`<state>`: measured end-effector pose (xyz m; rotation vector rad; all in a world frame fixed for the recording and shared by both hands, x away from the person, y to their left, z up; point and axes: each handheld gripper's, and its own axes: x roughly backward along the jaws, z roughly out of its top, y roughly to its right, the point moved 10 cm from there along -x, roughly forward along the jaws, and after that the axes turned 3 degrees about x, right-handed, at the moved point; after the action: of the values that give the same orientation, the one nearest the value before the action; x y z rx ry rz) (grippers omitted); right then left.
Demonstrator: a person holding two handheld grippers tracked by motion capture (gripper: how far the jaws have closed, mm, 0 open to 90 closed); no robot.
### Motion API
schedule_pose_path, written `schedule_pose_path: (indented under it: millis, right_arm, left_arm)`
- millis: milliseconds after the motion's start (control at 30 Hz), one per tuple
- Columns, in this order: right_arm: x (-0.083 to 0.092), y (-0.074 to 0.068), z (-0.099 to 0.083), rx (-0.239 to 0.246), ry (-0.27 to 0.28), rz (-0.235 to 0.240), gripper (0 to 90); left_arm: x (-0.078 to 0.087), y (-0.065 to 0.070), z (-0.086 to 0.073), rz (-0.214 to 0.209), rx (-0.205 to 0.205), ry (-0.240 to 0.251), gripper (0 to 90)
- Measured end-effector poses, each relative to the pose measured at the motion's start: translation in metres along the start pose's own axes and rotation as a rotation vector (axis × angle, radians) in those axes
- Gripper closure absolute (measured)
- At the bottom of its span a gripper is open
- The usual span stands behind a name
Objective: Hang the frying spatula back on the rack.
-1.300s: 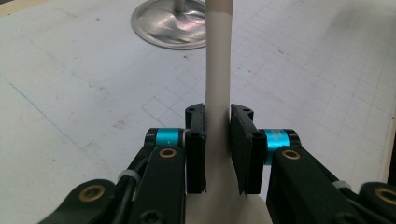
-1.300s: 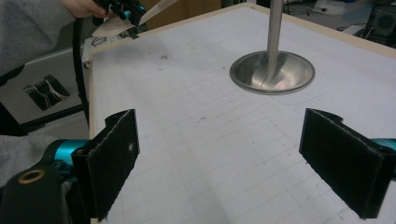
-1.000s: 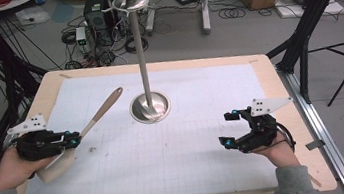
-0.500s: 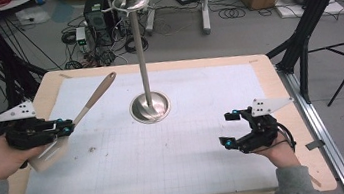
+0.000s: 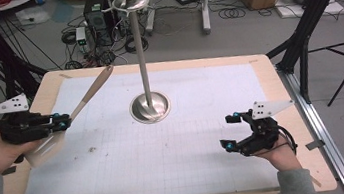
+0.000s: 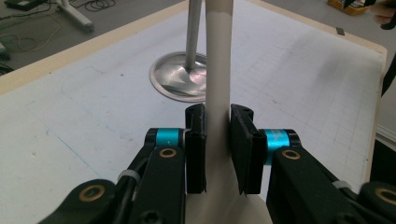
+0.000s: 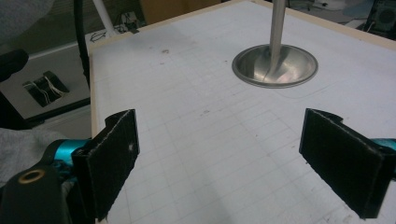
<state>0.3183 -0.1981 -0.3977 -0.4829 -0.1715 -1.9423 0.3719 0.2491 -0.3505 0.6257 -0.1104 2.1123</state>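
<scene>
A spatula [image 5: 92, 91] with a wooden handle and a pale wide blade is held off the table at the left, with the handle slanting up toward the back. My left gripper [image 5: 62, 122] is shut on its neck. In the left gripper view the pale shaft [image 6: 218, 56] runs up between the two pads [image 6: 196, 140], which press on both sides. A metal stand [image 5: 149, 107] with a round base and a tall pole rises at the table's middle. My right gripper [image 5: 230, 130] rests low at the front right, open, with nothing between its jaws [image 7: 224, 154].
The stand's base [image 7: 275, 65] lies ahead of the right gripper and also beyond the spatula [image 6: 180, 81]. A white gridded mat [image 5: 191, 140] covers the wooden table. Cables, a computer case [image 5: 98, 8] and tripod legs crowd the floor behind.
My left gripper has risen and drifted left with the spatula, whose blade has come up off the mat. The right gripper has stayed in place.
</scene>
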Motion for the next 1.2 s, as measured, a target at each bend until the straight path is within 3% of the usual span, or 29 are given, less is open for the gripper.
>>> schedule_pose_path:
  millis: [333, 733, 967, 1200]
  right_arm:
    - [0.010, -0.003, -0.003, -0.008, 0.006, -0.016, 11.2]
    - [0.022, -0.005, -0.003, -0.014, 0.038, -0.035, 11.2]
    - [0.027, -0.006, -0.003, -0.021, 0.040, -0.041, 11.2]
    - [0.034, -0.006, -0.001, -0.021, 0.061, -0.050, 11.2]
  left_arm:
    - [0.010, -0.008, 0.007, -0.013, 0.016, 0.043, 76.2]
    - [0.027, -0.014, 0.023, -0.009, -0.006, 0.065, 76.2]
    - [0.027, -0.016, 0.037, -0.017, 0.019, 0.111, 76.1]
    - [0.024, -0.016, 0.046, -0.027, 0.021, 0.113, 76.1]
